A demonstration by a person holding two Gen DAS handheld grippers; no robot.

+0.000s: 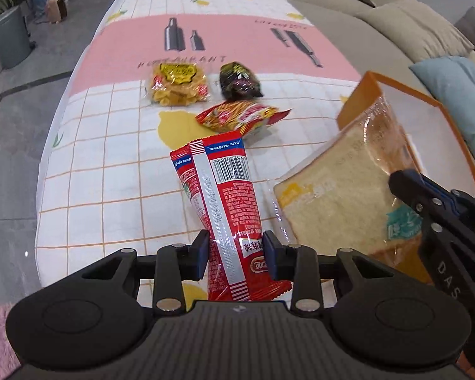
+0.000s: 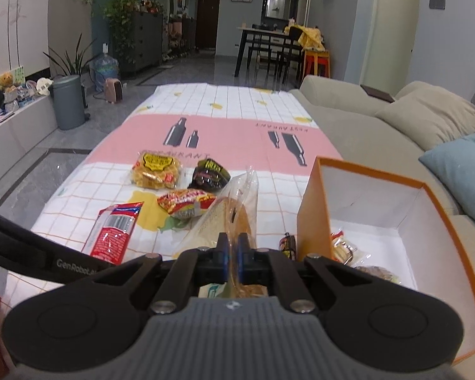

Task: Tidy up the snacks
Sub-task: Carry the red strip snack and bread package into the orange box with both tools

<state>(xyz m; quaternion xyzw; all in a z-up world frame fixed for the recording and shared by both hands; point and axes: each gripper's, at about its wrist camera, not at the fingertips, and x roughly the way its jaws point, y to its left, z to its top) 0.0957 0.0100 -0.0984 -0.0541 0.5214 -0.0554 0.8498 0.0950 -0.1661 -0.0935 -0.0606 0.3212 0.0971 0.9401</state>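
The left tongs (image 1: 236,251) are pinching the red snack packet (image 1: 220,196) near its lower end, so it is standing up above the bench (image 1: 110,164). The right tongs (image 2: 233,255) are pressed together on the bagged bread (image 2: 237,218), which is hanging just beside the orange box (image 2: 313,209) (some snacks are already lying inside). The bread is probably soft and easy to crush, and its film is looking slippery, so holding the loose wrapper edge is safer. Three more packets are waiting further on the bench.

Box (image 2: 313,209) right of bread (image 1: 338,190); three packets (image 1: 237,115) behind.
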